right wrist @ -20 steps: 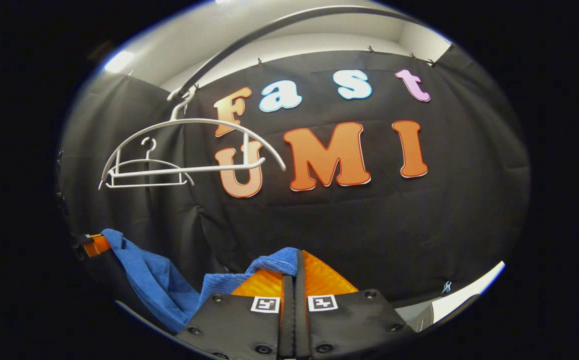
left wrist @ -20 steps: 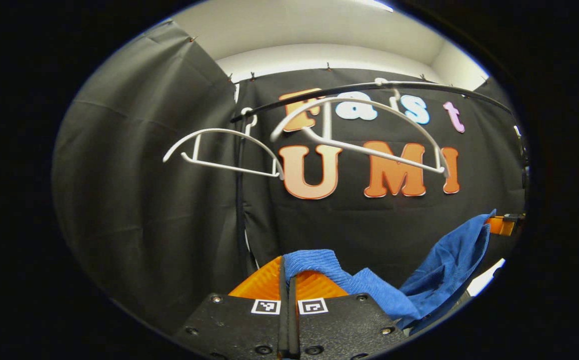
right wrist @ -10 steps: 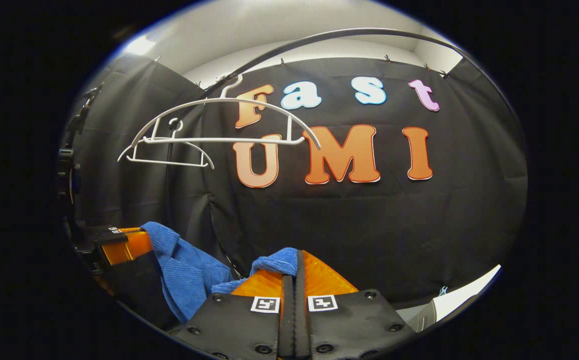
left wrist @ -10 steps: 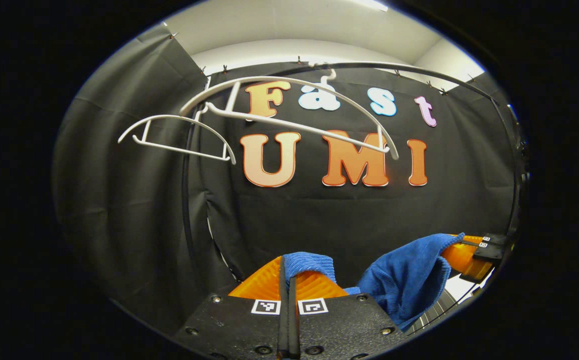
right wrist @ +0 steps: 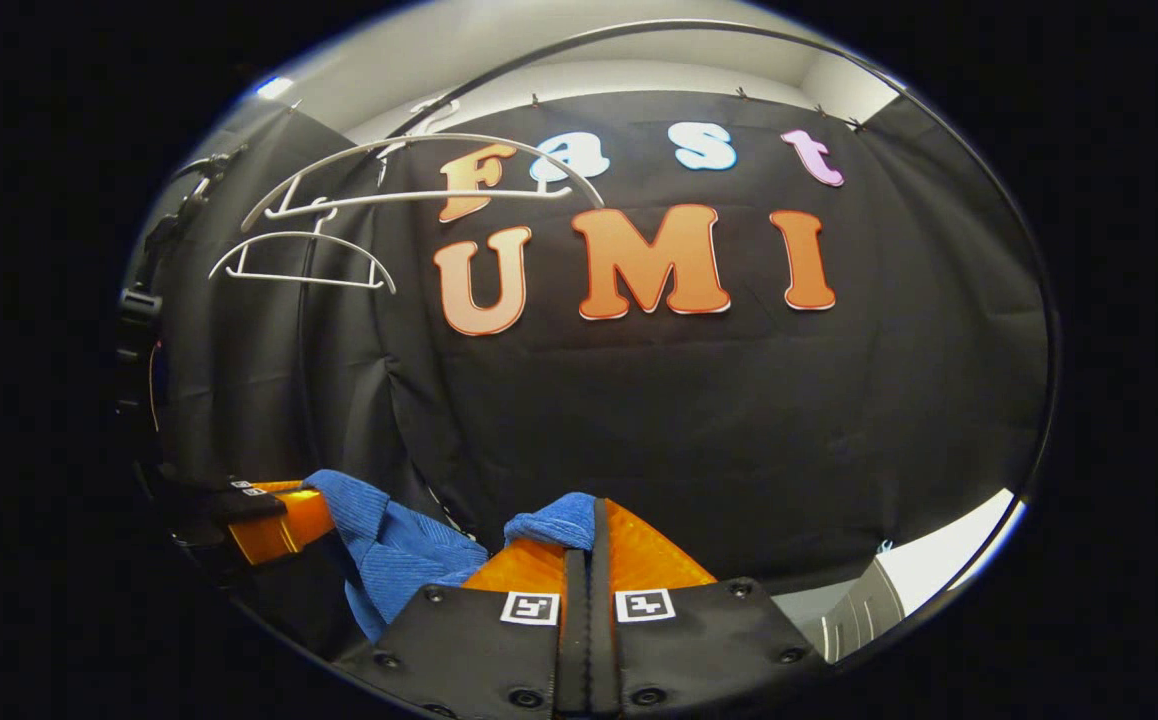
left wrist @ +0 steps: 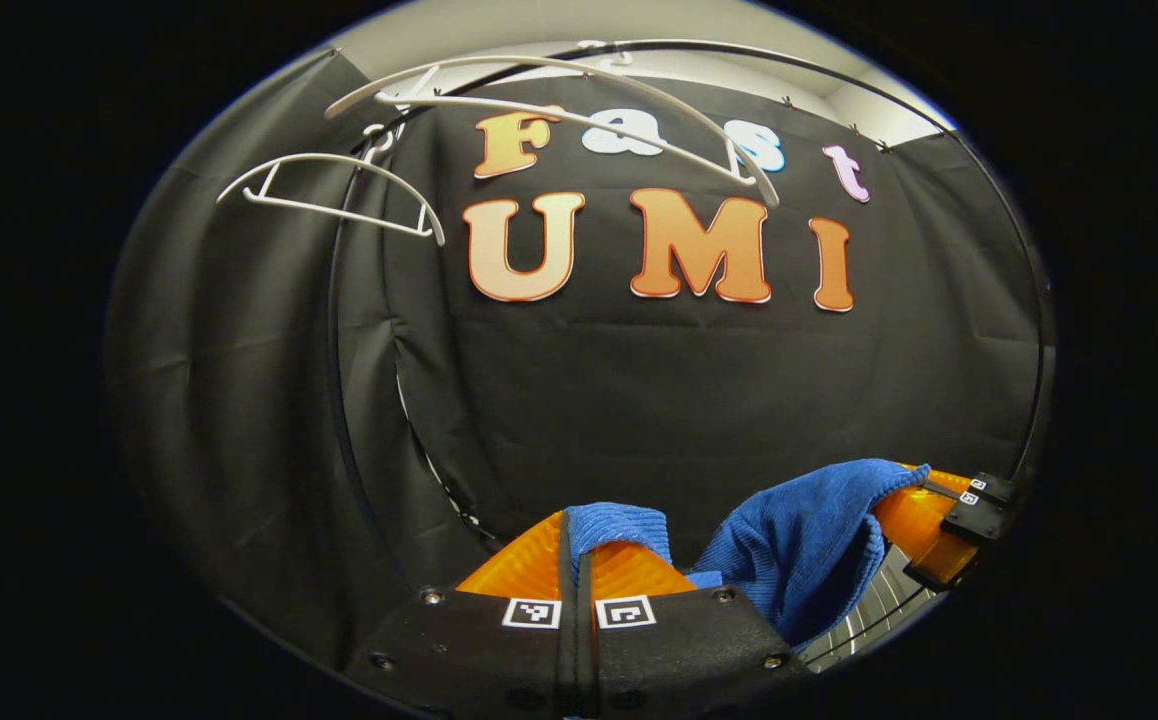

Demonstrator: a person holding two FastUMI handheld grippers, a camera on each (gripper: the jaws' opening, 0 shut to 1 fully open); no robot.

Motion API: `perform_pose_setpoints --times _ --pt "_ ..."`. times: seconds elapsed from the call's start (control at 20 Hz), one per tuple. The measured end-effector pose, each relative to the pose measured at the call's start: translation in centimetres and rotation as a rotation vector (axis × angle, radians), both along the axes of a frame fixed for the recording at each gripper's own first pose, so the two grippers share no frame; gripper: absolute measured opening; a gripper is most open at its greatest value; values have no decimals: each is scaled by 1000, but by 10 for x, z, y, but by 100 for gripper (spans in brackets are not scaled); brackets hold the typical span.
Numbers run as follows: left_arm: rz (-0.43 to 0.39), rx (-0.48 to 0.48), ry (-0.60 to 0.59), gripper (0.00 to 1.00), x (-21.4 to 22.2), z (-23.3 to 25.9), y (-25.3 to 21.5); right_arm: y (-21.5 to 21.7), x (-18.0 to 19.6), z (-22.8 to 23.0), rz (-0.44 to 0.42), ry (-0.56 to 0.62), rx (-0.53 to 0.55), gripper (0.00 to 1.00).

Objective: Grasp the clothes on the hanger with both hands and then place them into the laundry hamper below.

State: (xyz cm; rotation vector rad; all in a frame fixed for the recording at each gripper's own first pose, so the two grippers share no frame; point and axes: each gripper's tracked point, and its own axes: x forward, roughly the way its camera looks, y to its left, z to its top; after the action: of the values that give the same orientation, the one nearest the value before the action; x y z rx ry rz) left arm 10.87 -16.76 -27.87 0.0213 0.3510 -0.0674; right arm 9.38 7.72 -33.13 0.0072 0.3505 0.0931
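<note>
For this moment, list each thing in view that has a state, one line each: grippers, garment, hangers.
Left gripper: shut on the blue garment.
Right gripper: shut on the blue garment.
Blue garment: off the hangers, sagging between the two grippers.
Near hanger: bare, hanging on the rail.
Far hanger: bare, hanging on the rail.
Rail: in place overhead.

Left gripper view: camera rides low behind own fingers [left wrist: 599, 560], faces black booth wall [left wrist: 639, 400] head-on, tilted slightly up; white hangers [left wrist: 539, 100] at 11 o'clock. Right gripper view: same heading, hangers [right wrist: 419, 180] at 10 o'clock. Shared: wall, hangers, curved rail [right wrist: 639, 40], blue cloth [right wrist: 399, 550] between.
</note>
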Motion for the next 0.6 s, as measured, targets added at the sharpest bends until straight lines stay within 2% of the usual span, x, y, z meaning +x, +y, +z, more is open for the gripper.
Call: perform_pose_setpoints --times 0.15,0.45,0.6 --pt "-14 15 71 0 -2 -44 -3 -9 -8 -44 -32 70 21 7" --pt "-35 34 222 0 -5 -128 -16 -18 1 -110 -74 150 5 7" --pt "-33 32 321 0 -15 -175 -18 -28 -5 -151 -98 234 3 7"
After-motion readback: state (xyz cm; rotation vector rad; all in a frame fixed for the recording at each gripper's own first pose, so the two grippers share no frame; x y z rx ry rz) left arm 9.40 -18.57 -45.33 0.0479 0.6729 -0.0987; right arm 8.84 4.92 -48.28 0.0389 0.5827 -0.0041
